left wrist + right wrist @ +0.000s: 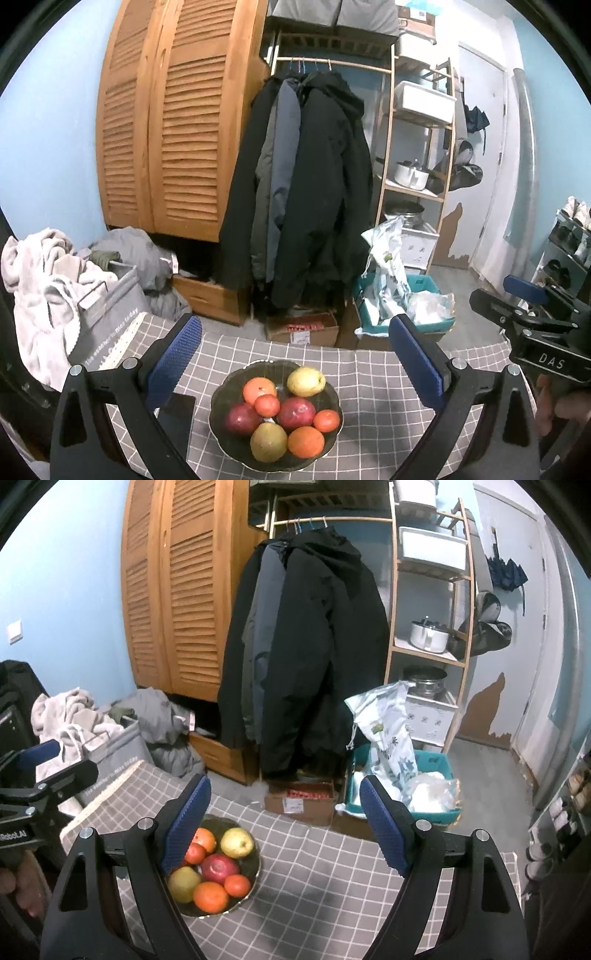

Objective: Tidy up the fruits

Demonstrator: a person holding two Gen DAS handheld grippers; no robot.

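Note:
A dark glass bowl (218, 428) sits on the grey checked tablecloth (373, 398). It holds several fruits: oranges (306, 441), red apples (296, 412) and yellow-green pears (306, 381). My left gripper (295, 354) is open and empty, held above and just behind the bowl. My right gripper (286, 823) is open and empty, to the right of the bowl (255, 877), its left finger (186, 827) overlapping the bowl's left part. The right gripper also shows at the right edge of the left wrist view (532, 314).
A laundry basket (107, 314) with clothes stands off the table's left edge. Behind the table are a cardboard box (303, 328), a teal crate (406, 310) with bags, hanging coats (306, 184), a wooden wardrobe (173, 122) and a shelf rack (417, 147).

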